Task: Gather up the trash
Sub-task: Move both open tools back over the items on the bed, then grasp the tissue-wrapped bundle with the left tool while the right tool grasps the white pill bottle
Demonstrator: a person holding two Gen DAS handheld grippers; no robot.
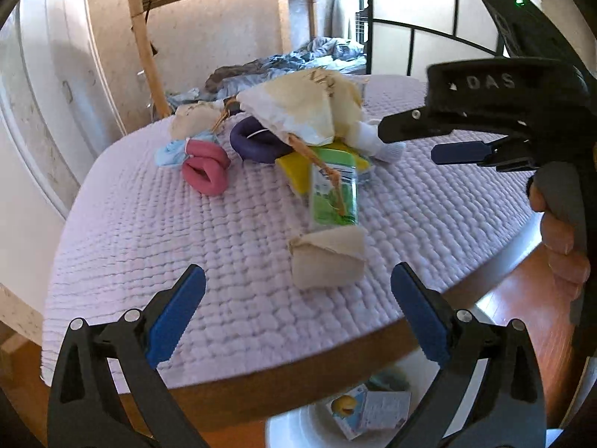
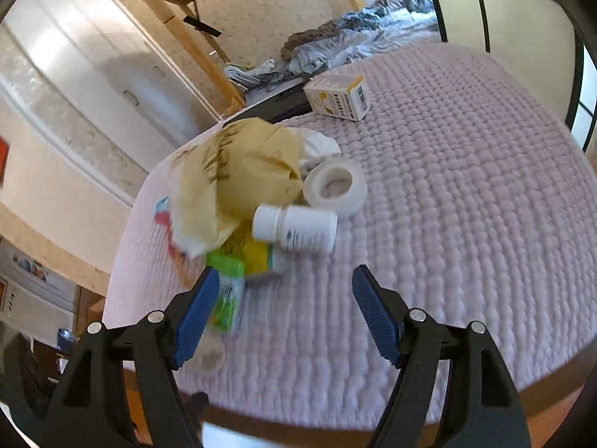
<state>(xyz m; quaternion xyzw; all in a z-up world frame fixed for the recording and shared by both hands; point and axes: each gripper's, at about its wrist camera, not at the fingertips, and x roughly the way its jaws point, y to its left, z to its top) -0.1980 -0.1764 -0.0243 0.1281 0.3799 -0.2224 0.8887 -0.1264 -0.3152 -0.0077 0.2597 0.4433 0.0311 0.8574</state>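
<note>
A pile of trash lies on a table under a lilac quilted cloth (image 1: 224, 254). It holds crumpled yellow-white paper (image 1: 302, 108), a green packet (image 1: 334, 186) and a beige paper scrap (image 1: 328, 261). My left gripper (image 1: 298, 313) is open and empty, hovering just before the scrap. In the right wrist view my right gripper (image 2: 283, 306) is open and empty, close to the green packet (image 2: 225, 298) and a white pill bottle (image 2: 298, 229). The yellow paper (image 2: 238, 175) lies behind them. The right gripper (image 1: 429, 142) also shows in the left wrist view, beside the pile.
A pink foam ring (image 1: 205, 171) and a purple ring (image 1: 253, 142) lie left of the pile. A tape roll (image 2: 334, 188) and a small medicine box (image 2: 339, 97) lie further back. A white bin (image 1: 298, 429) holding a carton stands below the table edge.
</note>
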